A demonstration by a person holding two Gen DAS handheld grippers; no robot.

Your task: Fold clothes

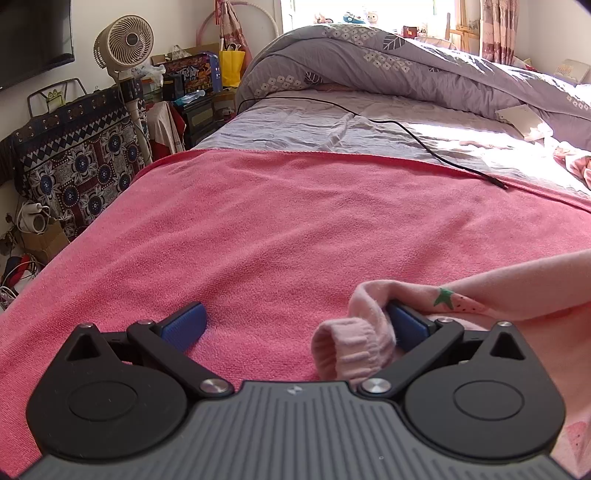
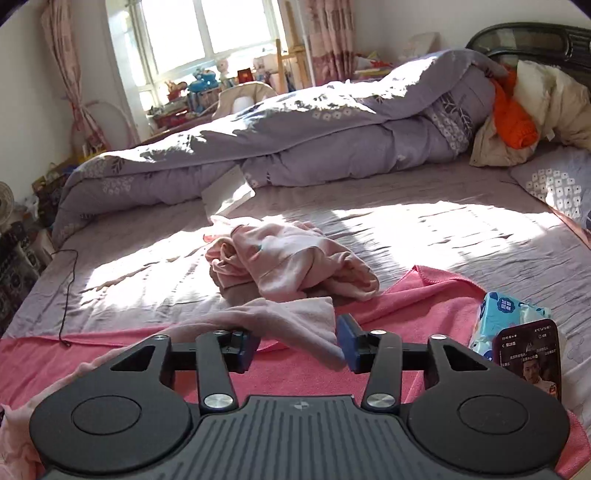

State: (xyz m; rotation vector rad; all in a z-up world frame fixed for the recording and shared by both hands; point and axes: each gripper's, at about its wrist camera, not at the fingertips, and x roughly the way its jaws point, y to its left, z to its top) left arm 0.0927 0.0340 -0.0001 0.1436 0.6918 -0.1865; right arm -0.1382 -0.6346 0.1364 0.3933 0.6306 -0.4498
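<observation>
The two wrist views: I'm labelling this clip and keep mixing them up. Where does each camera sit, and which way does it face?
Left wrist: on the left gripper, low over the pink towel, facing the fan and quilt; its open fingers show, a pale pink garment against one pad.
Right wrist: on the right gripper, facing the window and a crumpled pink heap; its fingers show, pale cloth between them, ungripped.
Shared: towel, quilt, black cable.

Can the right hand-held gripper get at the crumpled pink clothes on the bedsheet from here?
Probably yes. The crumpled pink clothes lie ahead of the right hand-held gripper with nothing blocking, but pale pink fabric already hangs between its jaws and would come along.
</observation>
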